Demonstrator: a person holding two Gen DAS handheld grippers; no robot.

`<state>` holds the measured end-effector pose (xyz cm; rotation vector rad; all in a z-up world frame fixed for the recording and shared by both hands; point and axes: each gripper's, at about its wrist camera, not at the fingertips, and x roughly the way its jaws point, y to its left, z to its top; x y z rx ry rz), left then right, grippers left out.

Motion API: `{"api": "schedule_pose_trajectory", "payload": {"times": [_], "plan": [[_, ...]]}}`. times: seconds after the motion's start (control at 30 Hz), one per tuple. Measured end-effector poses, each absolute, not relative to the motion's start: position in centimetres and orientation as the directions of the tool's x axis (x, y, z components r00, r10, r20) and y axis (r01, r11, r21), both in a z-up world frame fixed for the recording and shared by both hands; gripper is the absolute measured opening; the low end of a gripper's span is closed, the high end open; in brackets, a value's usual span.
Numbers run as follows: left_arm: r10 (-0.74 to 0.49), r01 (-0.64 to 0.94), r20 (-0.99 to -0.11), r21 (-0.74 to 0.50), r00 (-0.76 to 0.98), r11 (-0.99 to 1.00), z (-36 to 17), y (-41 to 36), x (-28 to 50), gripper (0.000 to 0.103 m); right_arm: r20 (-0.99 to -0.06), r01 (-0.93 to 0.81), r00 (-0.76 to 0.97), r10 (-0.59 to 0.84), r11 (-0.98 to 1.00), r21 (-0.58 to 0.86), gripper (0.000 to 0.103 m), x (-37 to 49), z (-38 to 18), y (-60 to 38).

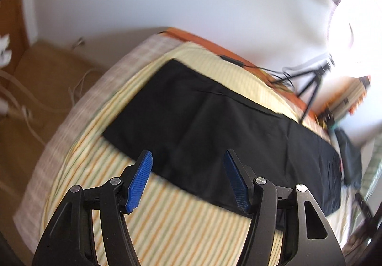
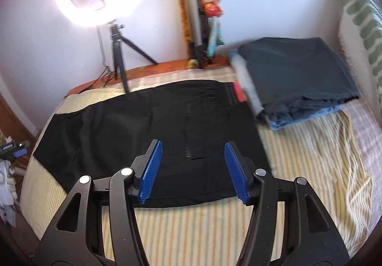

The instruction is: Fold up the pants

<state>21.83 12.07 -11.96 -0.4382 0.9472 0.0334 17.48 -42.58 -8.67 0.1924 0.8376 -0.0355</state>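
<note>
Both claws, left (image 1: 188,157) and right (image 2: 193,146), gape empty above black pants (image 2: 133,117); folded pile (image 2: 298,79) only in right view.

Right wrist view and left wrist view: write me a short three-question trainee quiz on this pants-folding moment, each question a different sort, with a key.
1. True or false: the right tool is clamped on the black pants.
2. Multiple choice: what lies right of the black pants' waistband in the right wrist view? A) a pillow B) a stack of folded clothes C) a laundry basket
3. Short answer: what do the black pants lie on?

Key
1. False: its blue pads stand apart above the cloth with nothing between them; the left tool is open too.
2. B
3. A striped sheet on the bed, spread flat as a long band.
</note>
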Motion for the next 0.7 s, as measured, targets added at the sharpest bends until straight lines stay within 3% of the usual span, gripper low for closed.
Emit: {"api": "schedule_pose_trajectory", "payload": {"times": [0.3, 0.7], "plan": [[-0.275, -0.351, -0.765, -0.541, 0.582, 0.764, -15.6, 17.2, 21.6, 0.059, -0.734, -0.035, 0.667, 0.132, 0.989, 0.146, 0.057, 19.3, -8.4, -35.9], [-0.309, -0.394, -0.74, -0.607, 0.598, 0.69, -18.0, 19.6, 21.9, 0.053, -0.76, -0.076, 0.628, 0.167, 0.985, 0.154, 0.057, 21.2, -10.4, -33.0]]}}
